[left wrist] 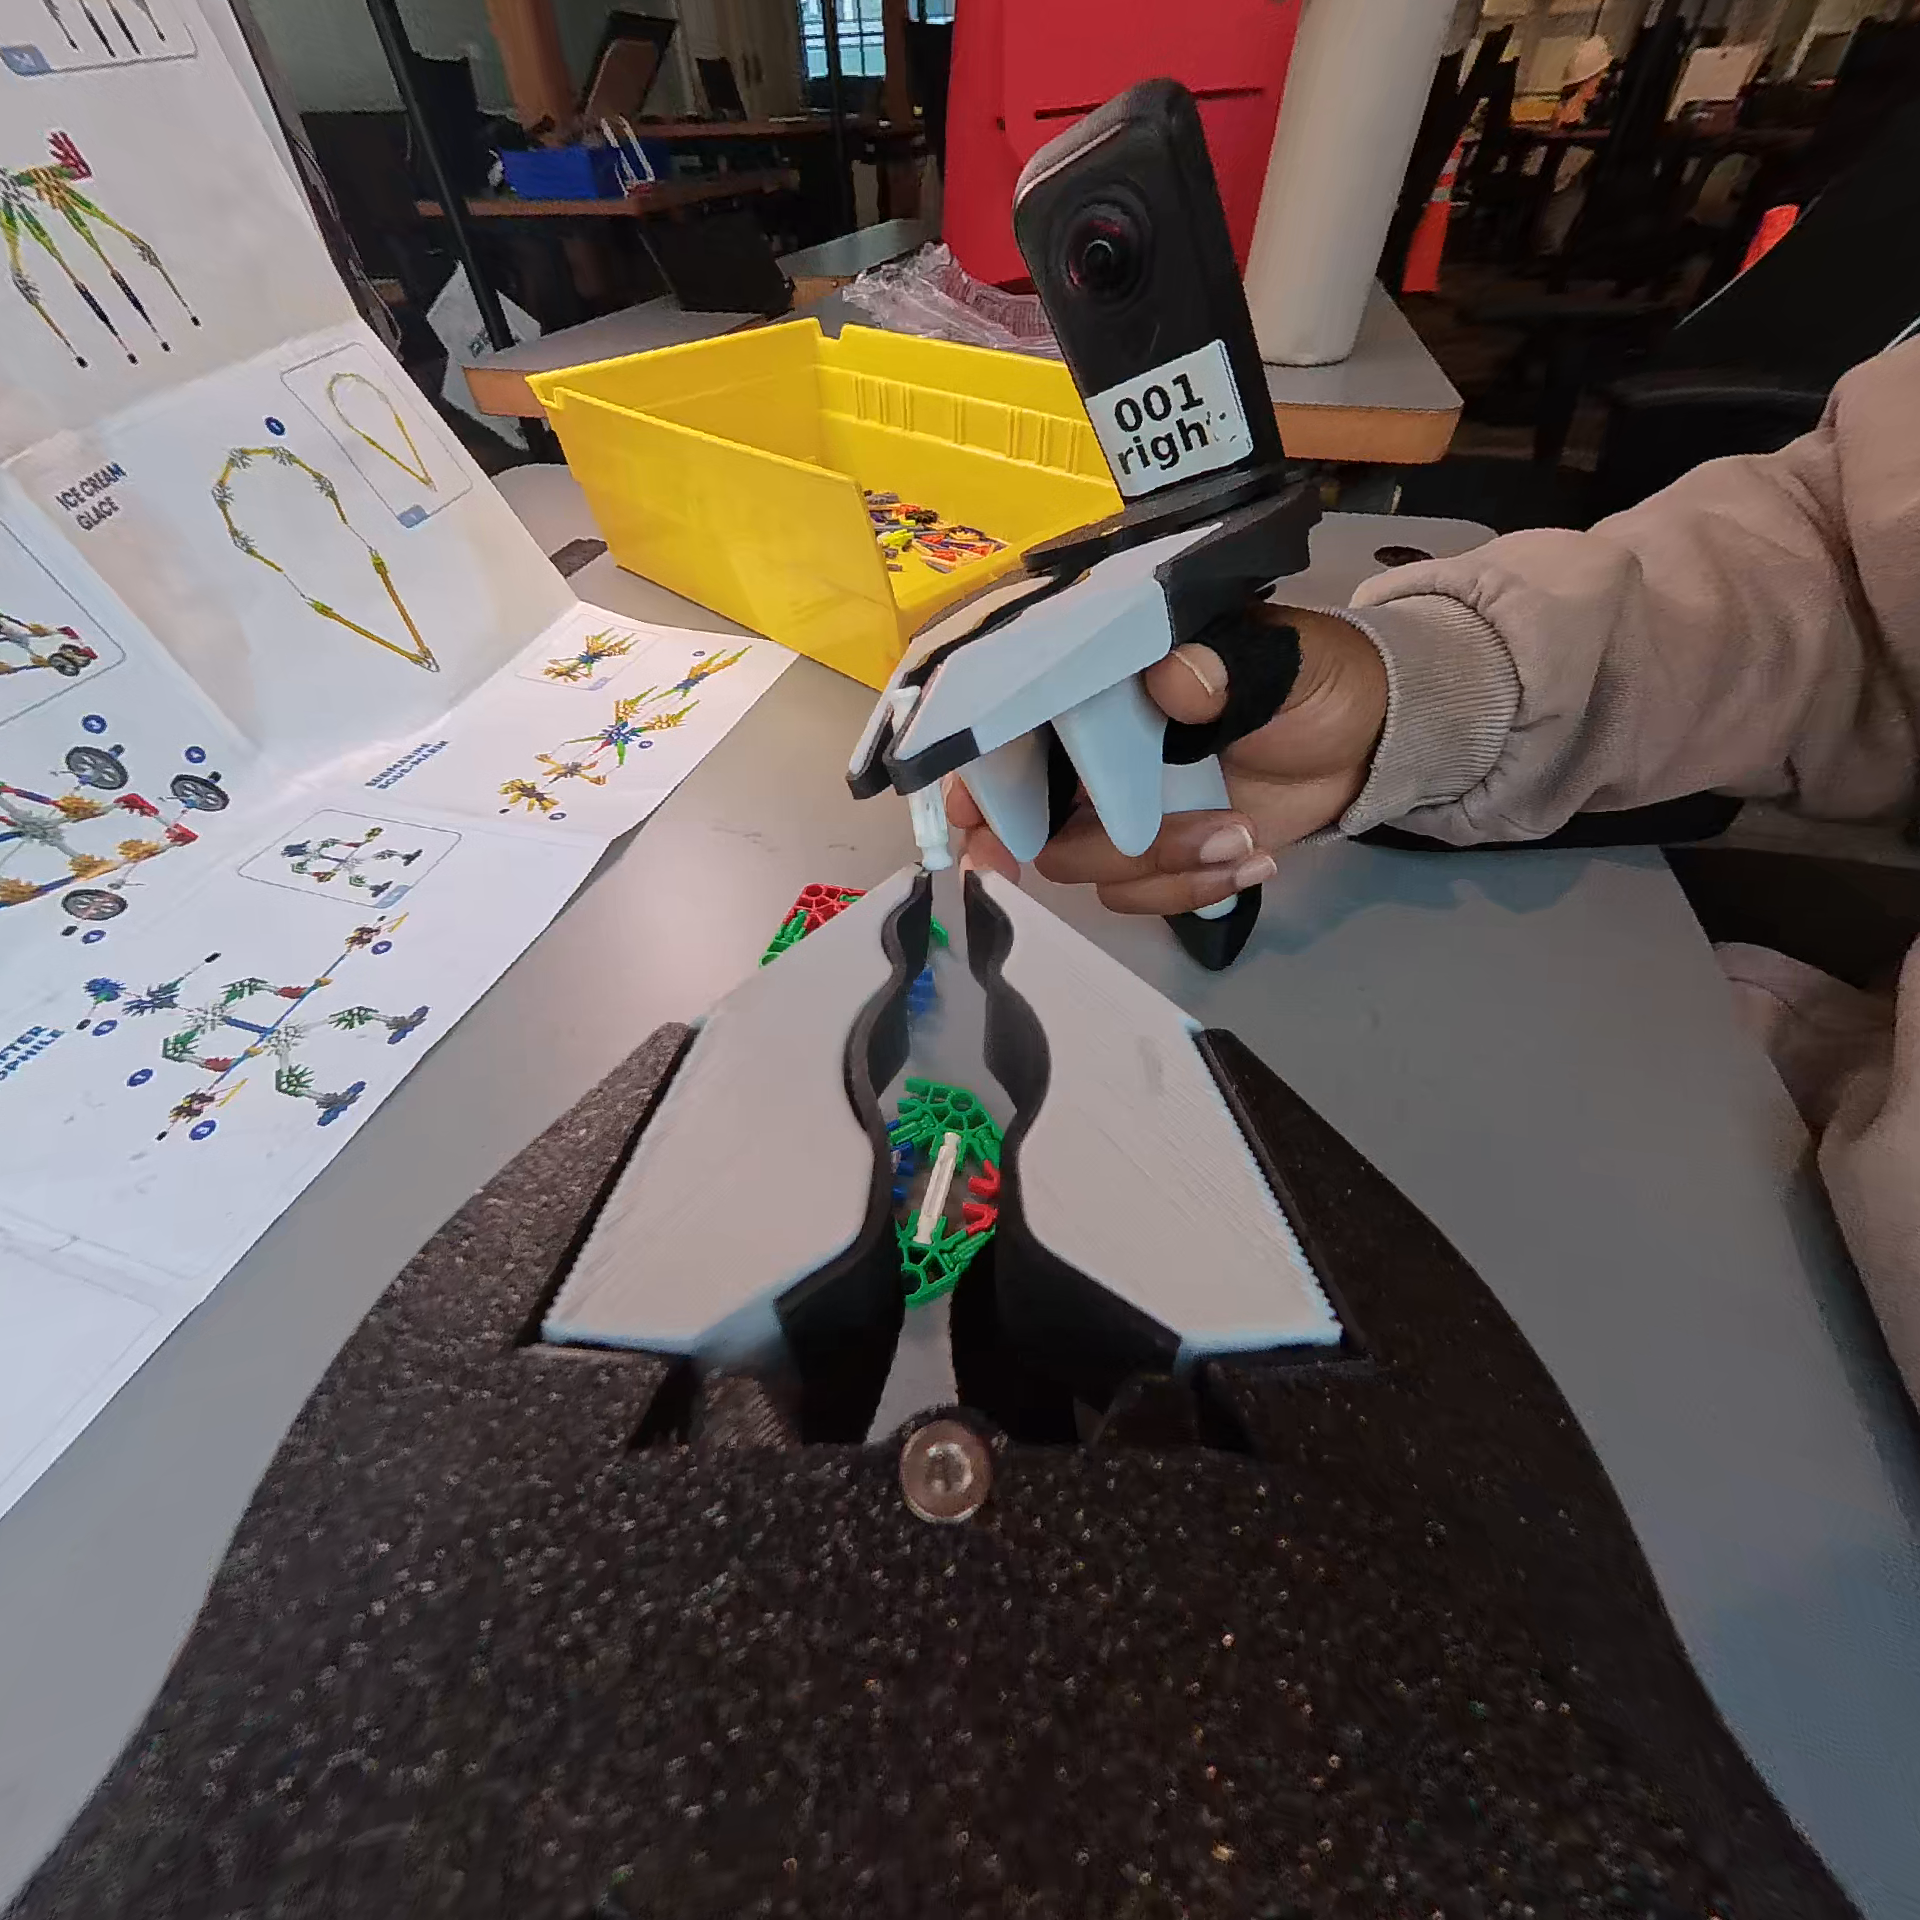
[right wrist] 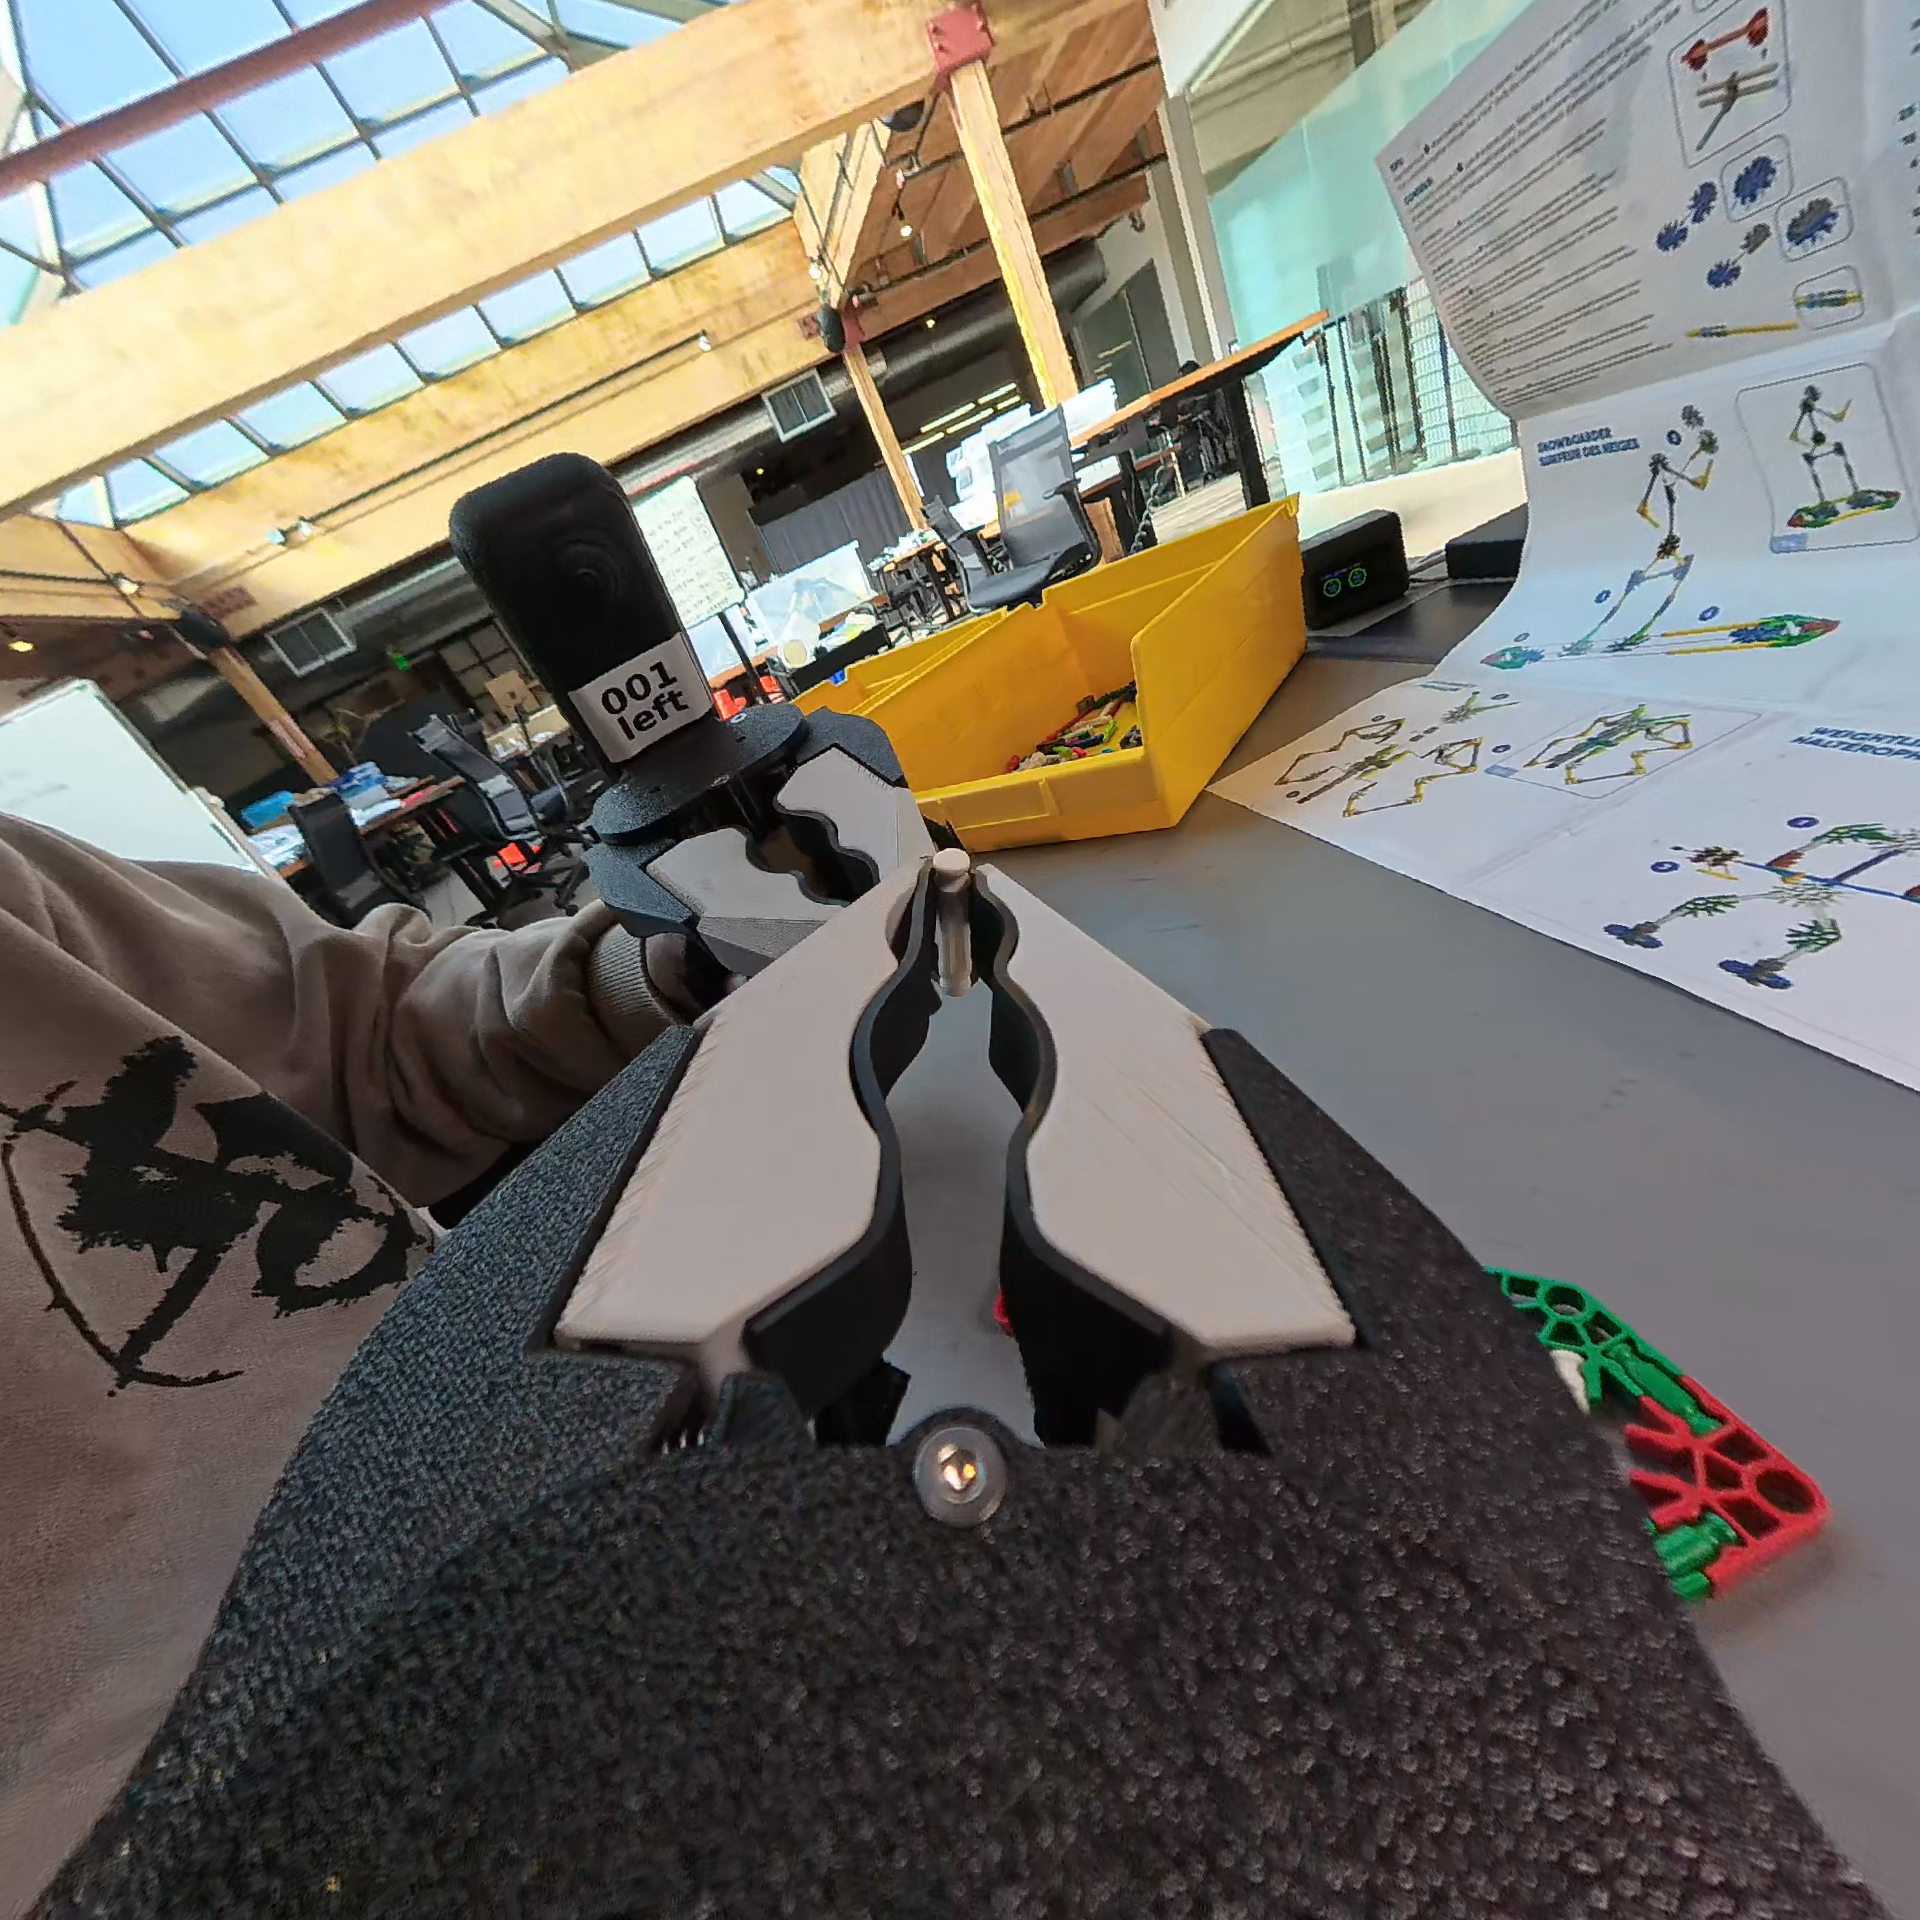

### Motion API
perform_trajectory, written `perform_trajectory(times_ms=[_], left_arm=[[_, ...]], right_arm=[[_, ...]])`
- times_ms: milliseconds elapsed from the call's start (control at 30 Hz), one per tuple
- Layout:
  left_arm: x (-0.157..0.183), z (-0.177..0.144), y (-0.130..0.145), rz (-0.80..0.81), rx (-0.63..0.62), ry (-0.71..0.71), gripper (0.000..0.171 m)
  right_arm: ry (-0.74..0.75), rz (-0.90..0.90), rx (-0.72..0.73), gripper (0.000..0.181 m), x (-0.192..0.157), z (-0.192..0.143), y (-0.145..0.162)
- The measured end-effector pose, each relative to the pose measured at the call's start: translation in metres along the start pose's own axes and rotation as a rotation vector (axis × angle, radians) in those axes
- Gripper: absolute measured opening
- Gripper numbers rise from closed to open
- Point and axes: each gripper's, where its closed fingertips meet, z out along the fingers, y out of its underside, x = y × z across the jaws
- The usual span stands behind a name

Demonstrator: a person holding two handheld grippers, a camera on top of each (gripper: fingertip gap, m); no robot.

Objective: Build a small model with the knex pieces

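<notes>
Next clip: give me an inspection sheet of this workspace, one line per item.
Surface: grey table, mostly bare on the right.
Job's things: white rod; green and red model lying on the table; yellow bin holding loose pieces.
Clutter: instruction sheet, partly propped up.
Grippers: right gripper shut on the white rod; left gripper over the model, jaws narrowly apart, holding nothing visible.
Cables: nothing seen.
Surroundings: open workshop with desks, chairs, skylights.

From each wrist we look forward along the fingers, close over the grey table (left wrist: 1455, 1195); both views share the yellow bin (left wrist: 727, 488) at 12 o'clock.
</notes>
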Motion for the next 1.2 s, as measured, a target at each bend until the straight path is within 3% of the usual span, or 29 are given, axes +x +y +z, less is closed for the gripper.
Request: perform_trajectory(times_ms=[67,233,333,467,533,633,733,800,867,933,1000,1100,1200], left_arm=[[-0.005,-0.001,-0.002,0.001,0.011,-0.033,0.003],[0.001,-0.001,-0.004,-0.049,0.027,0.022,0.017],[0.001,-0.001,-0.004,-0.014,0.013,0.010,0.005],[-0.016,-0.017,-0.017,0.043,0.022,-0.058,0.004],[-0.049,-0.042,-0.029,0.088,0.030,-0.208,0.004],[-0.133,-0.119,-0.048,0.186,-0.030,-0.628,0.004],[-0.202,-0.223,-0.044,0.206,-0.213,-1.033,0.005],[-0.228,-0.286,-0.018,0.158,-0.432,-1.213,0.005],[-0.238,-0.328,0.019,0.054,-0.651,-1.281,0.004],[-0.240,-0.347,0.054,-0.046,-0.788,-1.285,0.005],[-0.240,-0.351,0.073,-0.087,-0.842,-1.270,0.005],[-0.239,-0.350,0.079,-0.088,-0.867,-1.266,0.005],[-0.239,-0.349,0.078,-0.089,-0.861,-1.262,0.020]], right_arm=[[-0.006,0.015,0.007,0.004,0.000,-0.001,-0.002],[-0.026,0.012,0.003,0.004,-0.005,0.001,0.000],[-0.030,0.000,-0.005,0.004,-0.007,0.003,0.003],[0.019,-0.105,0.016,0.013,-0.003,-0.004,-0.011],[0.094,-0.189,0.038,0.029,0.007,-0.014,-0.027],[0.227,-0.278,0.073,0.051,0.028,-0.034,-0.055],[0.324,-0.335,0.078,0.056,0.045,-0.051,-0.070],[0.358,-0.369,0.042,0.054,0.052,-0.056,-0.070],[0.358,-0.389,-0.041,0.048,0.056,-0.054,-0.060],[0.356,-0.407,-0.164,0.048,0.061,-0.051,-0.042],[0.356,-0.427,-0.266,0.048,0.065,-0.048,-0.025],[0.358,-0.433,-0.330,0.048,0.068,-0.045,-0.011],[0.363,-0.420,-0.339,0.048,0.071,-0.046,-0.008]])
